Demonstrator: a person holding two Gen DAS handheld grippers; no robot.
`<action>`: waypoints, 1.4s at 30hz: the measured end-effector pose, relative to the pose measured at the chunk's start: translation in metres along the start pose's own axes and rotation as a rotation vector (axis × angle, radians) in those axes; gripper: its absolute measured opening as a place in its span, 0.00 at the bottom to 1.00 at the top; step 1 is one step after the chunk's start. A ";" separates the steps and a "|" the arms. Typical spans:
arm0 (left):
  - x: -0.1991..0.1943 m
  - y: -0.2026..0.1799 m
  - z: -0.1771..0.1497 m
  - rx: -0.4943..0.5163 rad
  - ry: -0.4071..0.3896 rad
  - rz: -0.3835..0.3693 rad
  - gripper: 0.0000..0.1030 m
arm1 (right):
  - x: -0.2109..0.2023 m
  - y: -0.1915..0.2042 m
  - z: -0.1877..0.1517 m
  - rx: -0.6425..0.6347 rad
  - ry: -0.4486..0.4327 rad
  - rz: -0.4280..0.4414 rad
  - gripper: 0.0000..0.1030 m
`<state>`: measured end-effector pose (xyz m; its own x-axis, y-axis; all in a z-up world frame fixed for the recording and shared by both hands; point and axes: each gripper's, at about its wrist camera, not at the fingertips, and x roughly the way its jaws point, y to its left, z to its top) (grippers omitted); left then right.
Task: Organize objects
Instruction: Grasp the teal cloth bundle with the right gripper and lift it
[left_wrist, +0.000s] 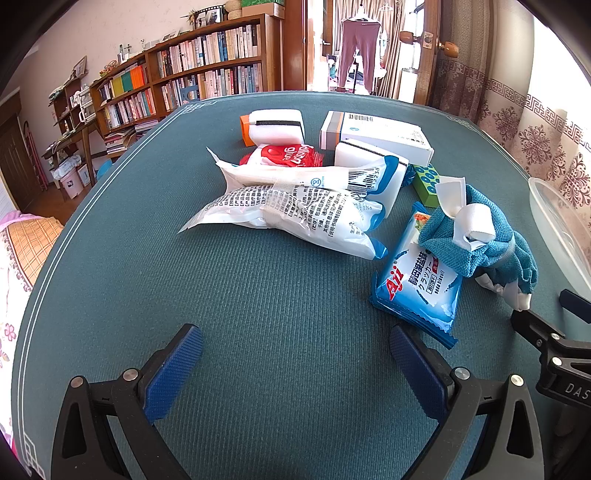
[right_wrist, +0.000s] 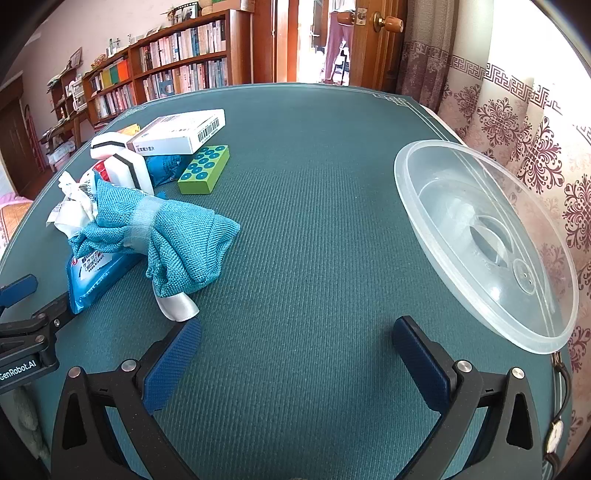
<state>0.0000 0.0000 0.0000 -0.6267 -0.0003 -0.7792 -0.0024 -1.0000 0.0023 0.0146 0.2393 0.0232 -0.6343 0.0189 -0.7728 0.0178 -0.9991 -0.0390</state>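
Both the left gripper (left_wrist: 295, 354) and the right gripper (right_wrist: 295, 347) hover with jaws spread wide, holding nothing, above the green table mat (right_wrist: 314, 221). A teal cloth bundle (right_wrist: 173, 236) lies on an Aji cracker packet (left_wrist: 421, 284) among heaped packets, well apart from the clear plastic bowl (right_wrist: 480, 236) at the mat's right edge.

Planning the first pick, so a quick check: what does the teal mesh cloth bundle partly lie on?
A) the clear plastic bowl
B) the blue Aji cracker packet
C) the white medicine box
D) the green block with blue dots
B: the teal mesh cloth bundle overlaps the blue Aji cracker packet, whose end sticks out beneath it, while the green block, clear bowl and white box lie apart from it.
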 end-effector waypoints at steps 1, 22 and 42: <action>0.000 0.000 0.000 0.000 0.000 0.000 1.00 | -0.001 0.002 -0.001 -0.003 -0.002 0.012 1.00; -0.008 0.010 -0.011 0.009 0.003 -0.014 1.00 | -0.019 0.063 0.027 -0.438 -0.140 0.180 0.95; -0.013 0.017 -0.009 -0.009 -0.010 -0.083 1.00 | -0.011 0.037 0.040 -0.347 -0.039 0.350 0.54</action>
<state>0.0154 -0.0167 0.0049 -0.6325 0.0830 -0.7701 -0.0475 -0.9965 -0.0684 -0.0086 0.2007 0.0560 -0.5728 -0.3237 -0.7531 0.4874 -0.8732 0.0047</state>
